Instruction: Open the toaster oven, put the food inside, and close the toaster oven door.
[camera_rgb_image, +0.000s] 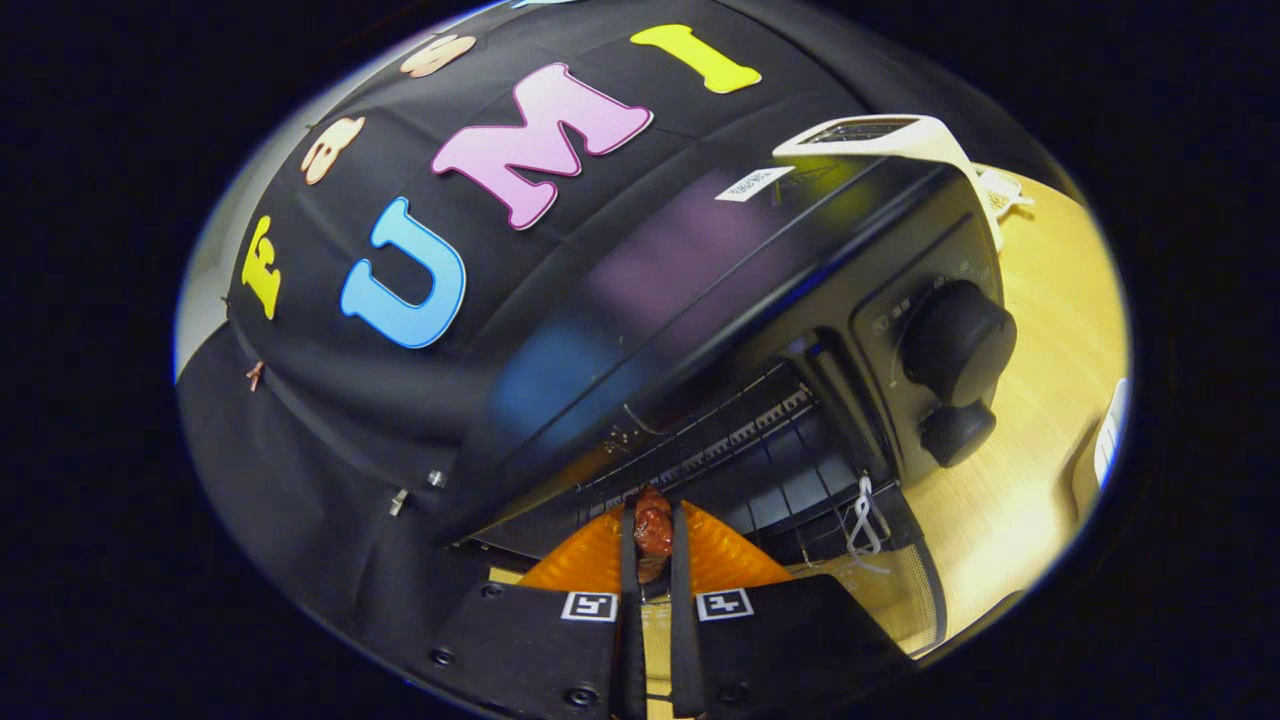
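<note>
The toaster oven (700, 300) is filling the frame's centre, its door (890, 590) hanging open at lower right to admit the food (653, 530), which the gripper (653, 545) is clenching at bottom centre, nearing the rack (740, 440)

The toaster oven (700, 300) is a black box with a glossy top, seen tilted, standing on a light wooden surface. Its door (905, 590) is open, folded down at the oven's front, with a white cord tied at its edge. Wire rack bars show inside the open cavity. Two round black knobs sit one below the other on the oven's front panel, beside the cavity. The food (652, 530), a small reddish-brown glossy piece, sits just in front of the oven's opening, over the lowered door.
</note>
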